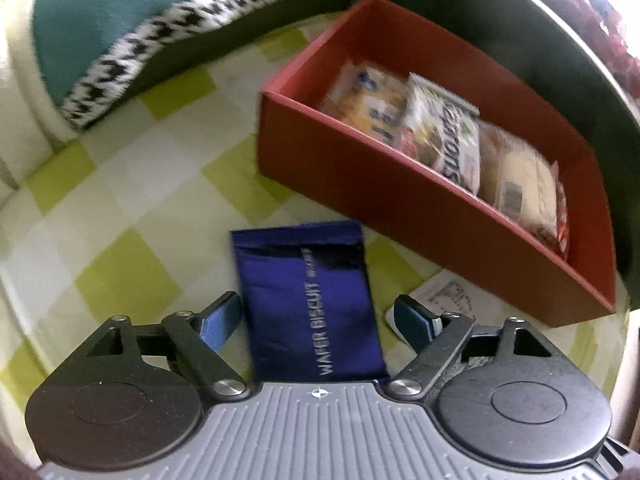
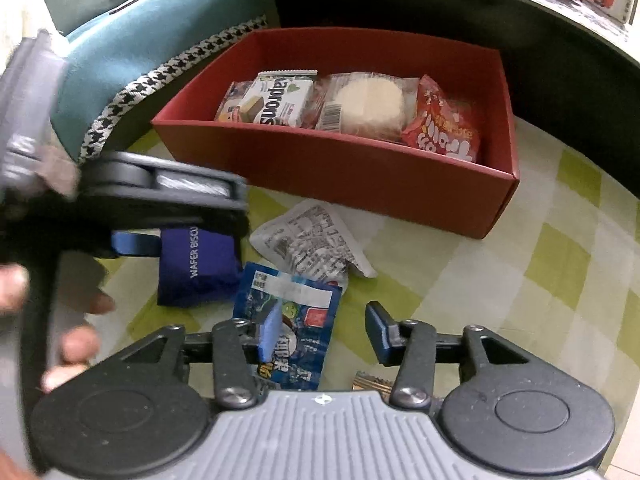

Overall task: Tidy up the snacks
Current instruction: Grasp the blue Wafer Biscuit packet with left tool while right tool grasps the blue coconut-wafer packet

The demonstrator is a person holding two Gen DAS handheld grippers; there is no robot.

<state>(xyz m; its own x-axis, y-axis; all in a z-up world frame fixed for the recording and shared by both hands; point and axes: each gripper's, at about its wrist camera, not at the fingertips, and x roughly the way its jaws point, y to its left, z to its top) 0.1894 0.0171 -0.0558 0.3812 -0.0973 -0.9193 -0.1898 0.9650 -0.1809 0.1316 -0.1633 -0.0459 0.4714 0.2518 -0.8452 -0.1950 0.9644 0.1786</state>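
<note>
A red box (image 1: 360, 184) (image 2: 320, 160) stands on the checked cloth and holds several snack packets. A dark blue wafer biscuit packet (image 1: 308, 300) lies between the open fingers of my left gripper (image 1: 320, 312), not clamped. In the right wrist view the left gripper (image 2: 160, 200) hovers over that packet (image 2: 192, 268). My right gripper (image 2: 324, 332) is open above a blue printed snack packet (image 2: 296, 320). A white printed packet (image 2: 312, 240) lies just beyond it, in front of the box.
A teal cushion with houndstooth trim (image 1: 120, 32) (image 2: 132, 64) sits at the back left. A dark wall or furniture edge (image 2: 560, 60) runs behind the box. The green-and-white checked cloth (image 2: 540, 280) covers the surface. A small gold item (image 2: 372, 382) lies under my right gripper.
</note>
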